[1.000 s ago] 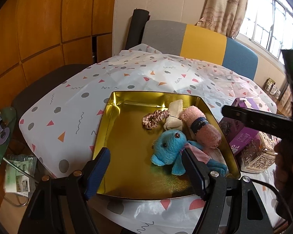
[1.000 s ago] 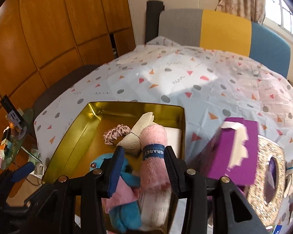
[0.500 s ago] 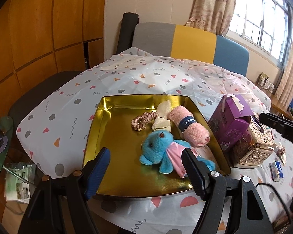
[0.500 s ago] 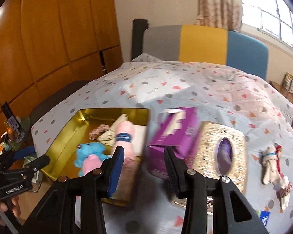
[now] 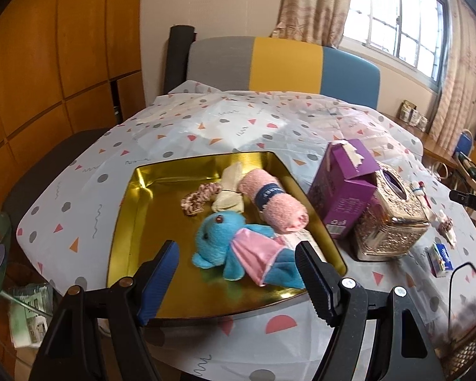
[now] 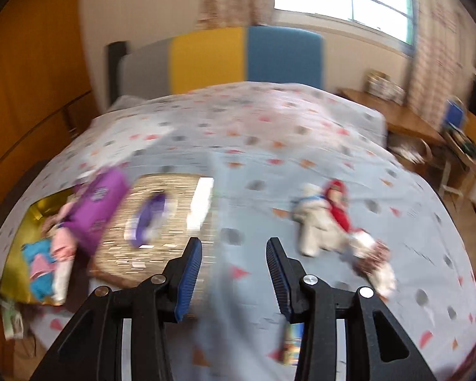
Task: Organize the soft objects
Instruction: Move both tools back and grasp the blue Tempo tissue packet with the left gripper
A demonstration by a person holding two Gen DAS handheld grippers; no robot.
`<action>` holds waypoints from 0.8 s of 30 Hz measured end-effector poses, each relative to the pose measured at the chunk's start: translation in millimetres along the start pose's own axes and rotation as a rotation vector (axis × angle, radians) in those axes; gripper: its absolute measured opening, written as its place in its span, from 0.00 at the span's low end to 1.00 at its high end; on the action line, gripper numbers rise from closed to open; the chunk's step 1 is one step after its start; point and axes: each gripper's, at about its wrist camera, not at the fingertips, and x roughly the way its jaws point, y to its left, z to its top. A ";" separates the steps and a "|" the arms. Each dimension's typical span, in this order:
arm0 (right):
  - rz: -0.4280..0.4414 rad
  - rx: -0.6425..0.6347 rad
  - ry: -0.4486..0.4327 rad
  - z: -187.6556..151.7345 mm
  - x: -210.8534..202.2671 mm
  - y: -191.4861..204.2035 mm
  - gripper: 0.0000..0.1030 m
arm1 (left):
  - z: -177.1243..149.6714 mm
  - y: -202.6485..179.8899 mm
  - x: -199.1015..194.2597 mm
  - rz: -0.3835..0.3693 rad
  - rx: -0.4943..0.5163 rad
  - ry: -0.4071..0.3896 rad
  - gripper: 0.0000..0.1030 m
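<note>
Both pairs of jaws stand apart with nothing between them: the left gripper (image 5: 238, 273) gapes wide above the near edge of the gold tray (image 5: 133, 222), and the right gripper (image 6: 234, 270) is parted more narrowly over bare patterned tablecloth (image 6: 247, 120), in a view smeared by motion blur. Just beyond the left fingertips lies a blue plush toy (image 5: 219, 238) with a pink cloth part, inside the tray near its front. Behind it in the same tray sit a rolled pink towel (image 5: 273, 203) with a dark band, a cream fabric piece (image 5: 230, 190) touching the towel's left side, and a pinkish scrunchie (image 5: 198, 197) just left of that. Right of the tray, outside it, stands a purple carton (image 5: 342, 190), torn open at the top, and beside that an ornate gold tissue box (image 5: 393, 219). Ahead and to the right of the right gripper, a pale soft doll (image 6: 317, 228) with a red part lies on the cloth, well apart from the tray; a smaller soft piece (image 6: 377, 263) lies just right of it, too blurred to name. A small blue packet (image 5: 441, 257) rests near the table's right side.
</note>
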 end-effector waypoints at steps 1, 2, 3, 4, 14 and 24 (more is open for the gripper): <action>-0.025 0.030 0.000 -0.9 0.5 -12.7 0.41 | -0.2 -2.9 -0.2 -0.003 0.007 0.001 0.74; -0.043 0.053 -0.001 -0.9 1.2 -22.8 0.41 | -0.2 -5.9 -0.3 -0.005 0.014 0.003 0.74; -0.060 0.078 -0.001 -1.8 2.0 -32.5 0.41 | -0.6 -9.3 0.0 -0.010 0.022 0.007 0.74; -0.077 0.107 -0.002 -3.0 3.4 -42.7 0.41 | -0.9 -11.4 0.5 -0.015 0.027 0.010 0.74; -0.228 0.384 -0.024 -25.6 15.7 -132.2 0.41 | -3.1 -38.4 5.2 -0.074 0.088 0.038 0.74; -0.179 0.627 -0.067 -40.1 4.7 -172.9 0.41 | -2.2 -129.0 13.9 -0.386 0.280 0.143 0.73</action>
